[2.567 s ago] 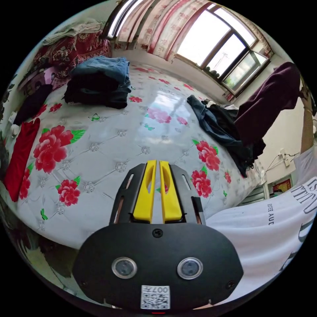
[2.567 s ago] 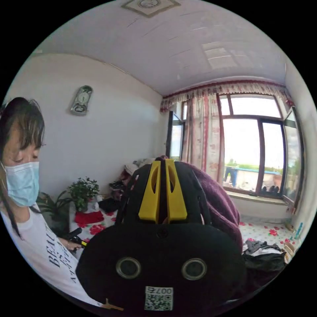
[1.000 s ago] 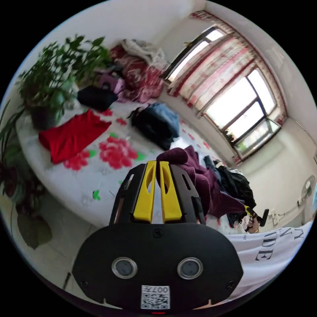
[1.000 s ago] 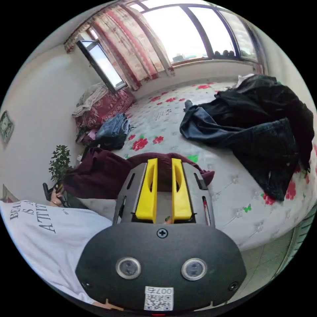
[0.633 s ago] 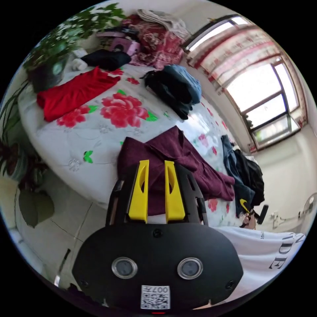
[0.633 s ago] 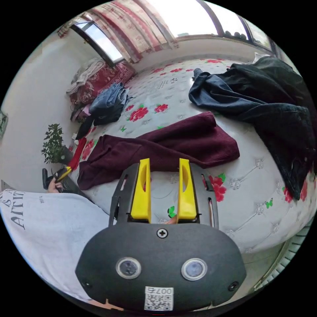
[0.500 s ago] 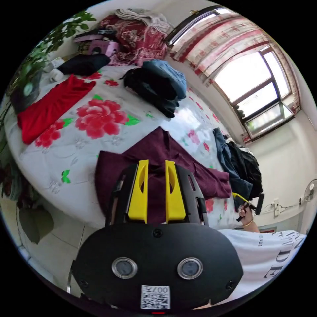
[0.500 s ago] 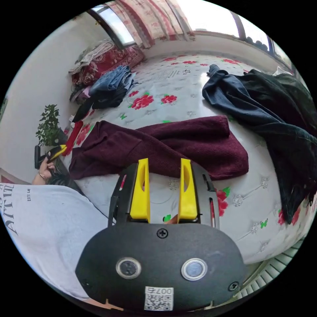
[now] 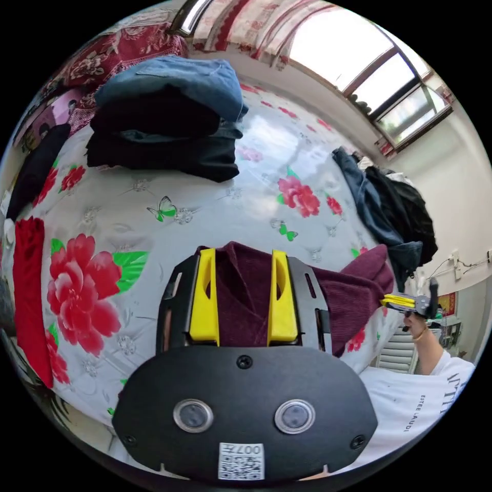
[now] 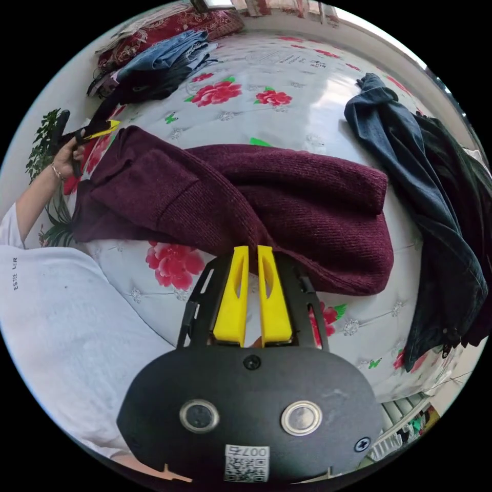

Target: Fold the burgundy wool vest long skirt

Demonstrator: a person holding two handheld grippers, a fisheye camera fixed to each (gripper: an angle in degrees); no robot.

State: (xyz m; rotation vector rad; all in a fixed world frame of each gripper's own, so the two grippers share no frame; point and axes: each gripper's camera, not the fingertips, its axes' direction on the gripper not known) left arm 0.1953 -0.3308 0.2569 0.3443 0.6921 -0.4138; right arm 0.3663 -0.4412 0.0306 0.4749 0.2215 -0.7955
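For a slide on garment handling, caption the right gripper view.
Right hand-held gripper shut at the edge of a rumpled burgundy knit skirt on a floral mattress.

Both views close above bed (image 9: 215, 205)

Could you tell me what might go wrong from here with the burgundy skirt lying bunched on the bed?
1. The burgundy skirt lies creased and doubled over; folding now could lock wrinkles in.
2. Its end lies close to the dark clothes pile, which a pull might snag.
3. The right claw looks nearly shut at the hem and may catch several layers.
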